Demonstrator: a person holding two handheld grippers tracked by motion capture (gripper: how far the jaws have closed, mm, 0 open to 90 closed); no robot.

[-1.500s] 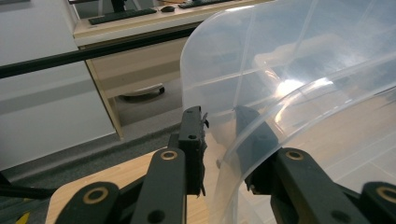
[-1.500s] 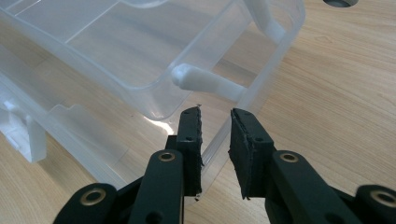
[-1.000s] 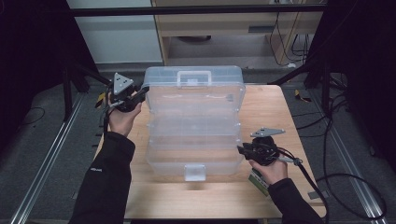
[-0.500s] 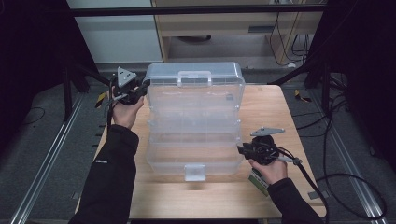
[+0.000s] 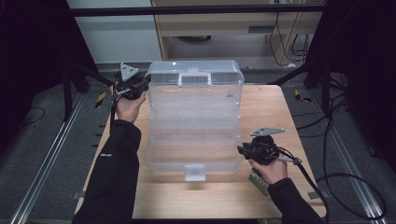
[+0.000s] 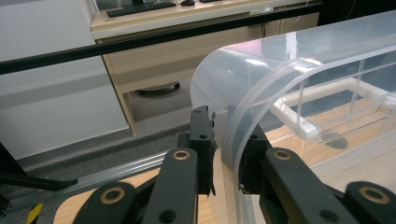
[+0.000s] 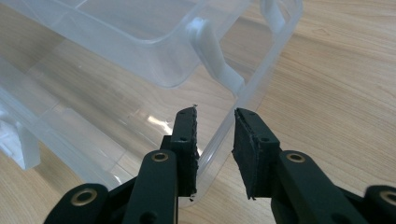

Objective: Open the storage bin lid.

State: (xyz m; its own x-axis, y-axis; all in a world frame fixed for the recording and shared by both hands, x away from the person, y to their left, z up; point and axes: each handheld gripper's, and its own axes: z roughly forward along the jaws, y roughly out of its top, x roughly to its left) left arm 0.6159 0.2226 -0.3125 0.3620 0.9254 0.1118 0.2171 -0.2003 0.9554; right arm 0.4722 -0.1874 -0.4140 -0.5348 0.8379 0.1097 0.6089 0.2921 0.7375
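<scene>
Item: clear plastic organiser case (image 5: pixel 194 123), opened out along the bench's middle. Left gripper (image 5: pixel 140 86) at the far-left corner, jaws astride the lid (image 6: pixel 261 93) rim with daylight showing. Right gripper (image 5: pixel 243 150) near-right, jaws loosely straddling the base wall (image 7: pixel 243 105). Closing seemingly pending; latch (image 5: pixel 194 172) undone.

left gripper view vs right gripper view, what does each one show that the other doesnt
The left gripper view alone shows the left gripper with its jaws astride the curved rim of the raised lid, a desk and a black bar beyond. The right gripper view alone shows the right gripper with its jaws astride the side wall of the lower tray, with a white hinge arm above. Both show the clear plastic box, the wooden table and jaws not closed tight.
</scene>
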